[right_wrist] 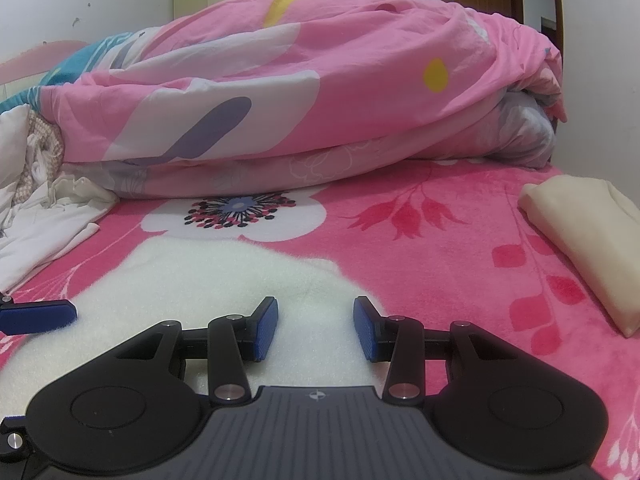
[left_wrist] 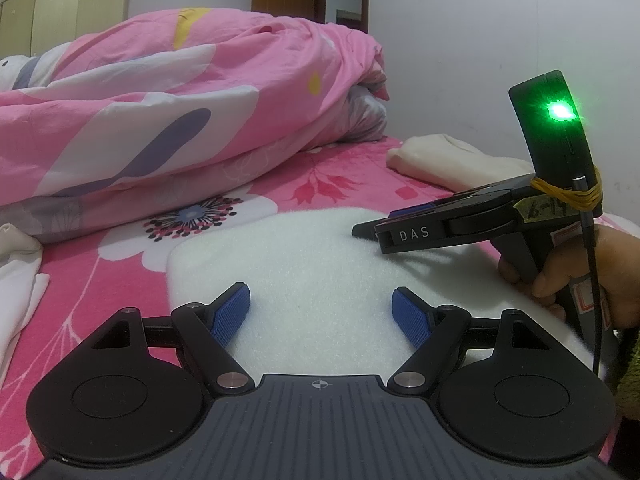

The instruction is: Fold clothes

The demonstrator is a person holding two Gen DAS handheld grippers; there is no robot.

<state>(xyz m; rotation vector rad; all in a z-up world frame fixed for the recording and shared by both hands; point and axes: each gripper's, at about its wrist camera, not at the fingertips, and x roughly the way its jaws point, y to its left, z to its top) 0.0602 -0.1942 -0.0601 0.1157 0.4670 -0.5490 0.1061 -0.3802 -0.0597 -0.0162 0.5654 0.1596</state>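
A white fluffy garment point(left_wrist: 312, 256) lies flat on the pink flowered bedspread point(left_wrist: 340, 184), and both grippers hover just over its near part. My left gripper point(left_wrist: 321, 312) is wide open, its blue pads point(left_wrist: 234, 312) apart with only the fleece below them. The right gripper point(left_wrist: 384, 224) comes in from the right, held by a hand point(left_wrist: 580, 280), its tip low over the garment. In the right wrist view the right gripper point(right_wrist: 316, 326) stands partly open above the garment point(right_wrist: 224, 276), gripping nothing. One left finger point(right_wrist: 38, 316) shows at the left edge.
A big rolled pink quilt point(right_wrist: 300, 92) fills the back of the bed. A folded cream garment point(right_wrist: 592, 240) lies at the right, also seen as the cream garment point(left_wrist: 452, 160). Loose white clothes point(right_wrist: 40, 224) are heaped at the left. A wall is behind.
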